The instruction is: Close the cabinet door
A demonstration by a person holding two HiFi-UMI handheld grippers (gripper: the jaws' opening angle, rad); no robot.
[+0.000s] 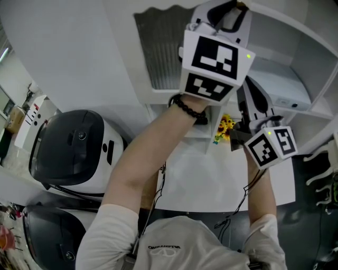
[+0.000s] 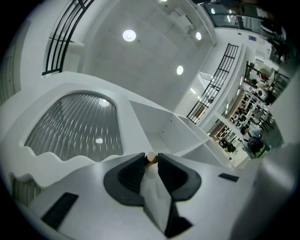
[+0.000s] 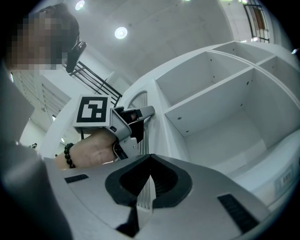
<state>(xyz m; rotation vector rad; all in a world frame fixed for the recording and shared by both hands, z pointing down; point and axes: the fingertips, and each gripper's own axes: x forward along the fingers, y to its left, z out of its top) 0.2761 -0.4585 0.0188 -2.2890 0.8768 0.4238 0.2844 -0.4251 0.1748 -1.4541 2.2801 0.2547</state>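
The cabinet door (image 1: 163, 52) is a ribbed glass panel in a white frame, swung out from the white shelf unit (image 1: 285, 79). My left gripper (image 1: 227, 13) is raised to the door's edge. In the left gripper view its jaws (image 2: 151, 159) are shut on a small wooden knob (image 2: 151, 158), with the ribbed panel (image 2: 75, 126) to the left. My right gripper (image 1: 245, 85) is held lower and to the right, near the open shelves. Its jaws (image 3: 150, 158) meet at the tips with nothing in them. The right gripper view also has the left gripper (image 3: 133, 117) on the door's edge (image 3: 140, 101).
Open white compartments (image 3: 220, 117) fill the cabinet's right side. Below lies a white table (image 1: 211, 179) with small yellow flowers (image 1: 226, 126) at its back. Two black-and-white domed machines (image 1: 68, 147) stand at the left.
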